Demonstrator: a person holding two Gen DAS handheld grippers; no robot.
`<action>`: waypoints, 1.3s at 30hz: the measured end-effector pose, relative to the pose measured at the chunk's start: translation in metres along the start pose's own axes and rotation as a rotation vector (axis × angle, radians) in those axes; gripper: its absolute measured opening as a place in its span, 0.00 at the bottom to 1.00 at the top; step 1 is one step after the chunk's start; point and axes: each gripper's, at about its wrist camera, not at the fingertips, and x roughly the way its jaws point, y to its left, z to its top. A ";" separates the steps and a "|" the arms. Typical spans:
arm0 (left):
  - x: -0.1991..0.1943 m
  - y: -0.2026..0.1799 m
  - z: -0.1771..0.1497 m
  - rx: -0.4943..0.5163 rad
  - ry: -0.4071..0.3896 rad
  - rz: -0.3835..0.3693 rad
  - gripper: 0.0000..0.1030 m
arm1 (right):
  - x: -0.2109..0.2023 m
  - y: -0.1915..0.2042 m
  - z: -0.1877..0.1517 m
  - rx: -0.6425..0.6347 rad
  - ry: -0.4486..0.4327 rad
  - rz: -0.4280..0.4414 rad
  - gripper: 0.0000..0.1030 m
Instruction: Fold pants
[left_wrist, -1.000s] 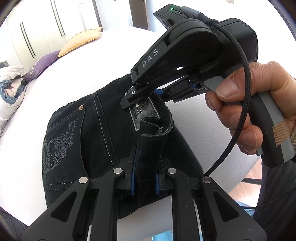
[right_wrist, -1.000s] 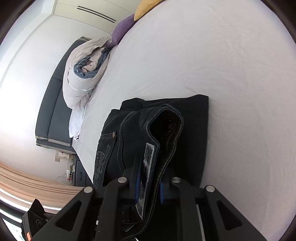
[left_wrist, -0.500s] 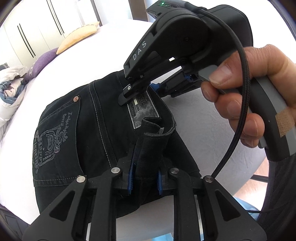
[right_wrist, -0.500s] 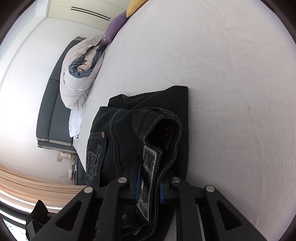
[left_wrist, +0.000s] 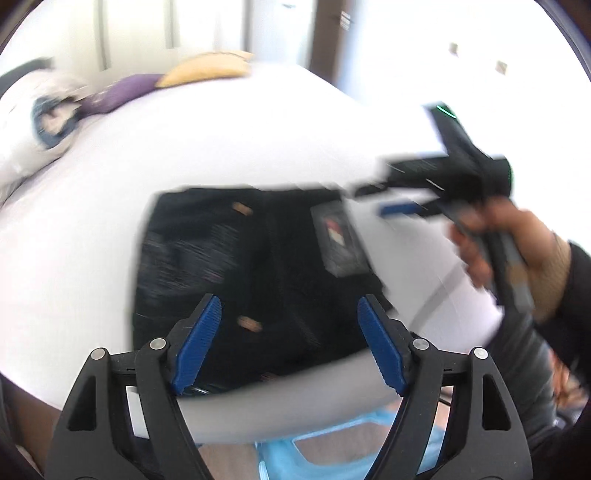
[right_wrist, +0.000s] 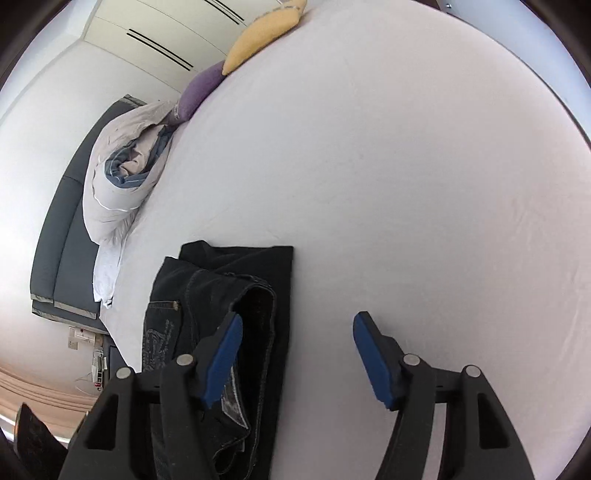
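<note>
Covering most of both views, the white bed (right_wrist: 406, 155) lies bare beyond the folded black pants (right_wrist: 236, 273) at its near edge; motion blur smears their pocket detail. Left gripper (left_wrist: 288, 339) and right gripper (right_wrist: 295, 354) are opening, gripping nothing.

pants (right_wrist: 236, 273): black, pale stitching
bed (right_wrist: 406, 184): white
pillows: yellow (right_wrist: 264, 26), purple (right_wrist: 201, 90)
pads (right_wrist: 221, 362): blue
</note>
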 end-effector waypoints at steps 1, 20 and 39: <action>0.001 0.013 0.008 -0.024 -0.010 0.009 0.73 | -0.006 0.009 0.000 -0.022 -0.015 0.059 0.65; 0.084 0.046 -0.001 -0.084 0.130 -0.029 0.73 | 0.026 -0.008 -0.078 -0.090 0.217 0.358 0.36; 0.065 0.072 0.028 -0.134 0.059 -0.088 0.74 | 0.040 0.030 -0.104 -0.241 0.229 0.398 0.44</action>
